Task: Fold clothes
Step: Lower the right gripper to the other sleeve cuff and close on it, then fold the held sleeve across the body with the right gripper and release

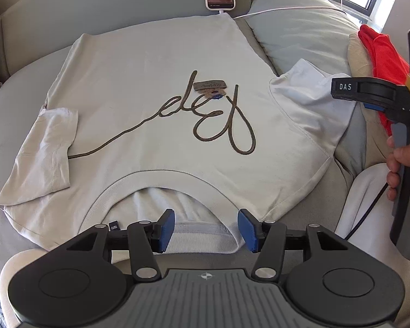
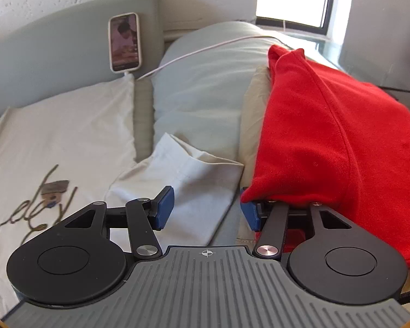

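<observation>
Fabric of a pale T-shirt lies spread flat on the sofa cushion, collar nearest the left gripper, whose jaws stand apart over the neckline with nothing pinched. The right gripper hangs with jaws spread above the shirt's sleeve, gripping nothing, while a red garment drapes over its right finger.
</observation>
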